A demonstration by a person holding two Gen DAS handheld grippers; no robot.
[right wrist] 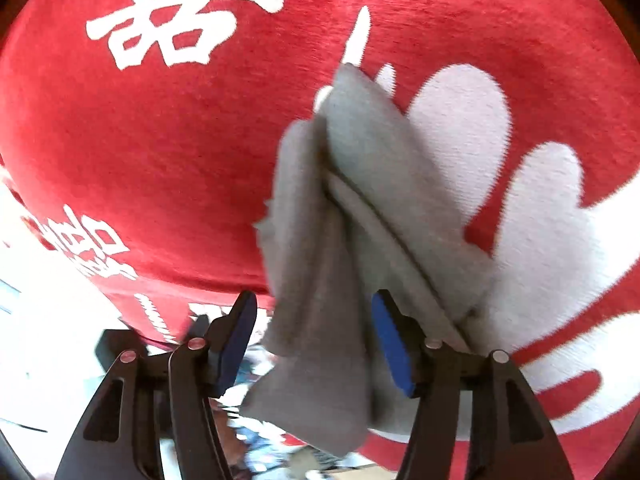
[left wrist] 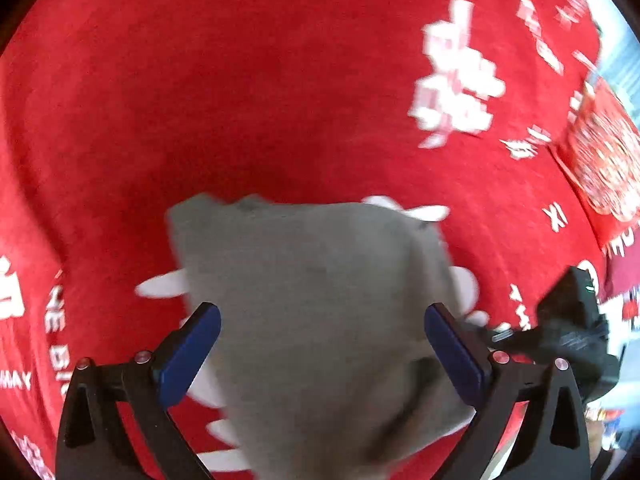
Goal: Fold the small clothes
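A small grey garment lies folded on a red cloth with white print. My left gripper hangs above it, pointing steeply down, jaws wide open, and the blue pads stand clear of the fabric on both sides. In the right wrist view the grey garment is bunched in layered folds, and its near end droops between the fingers of my right gripper. Those jaws are partly open; the left pad is clear of the fabric, the right pad close beside it.
The red cloth covers the whole work surface. A red printed packet lies at the right. A black device, likely the other gripper, sits at the right edge. The cloth's edge drops off at lower left, with blurred clutter below.
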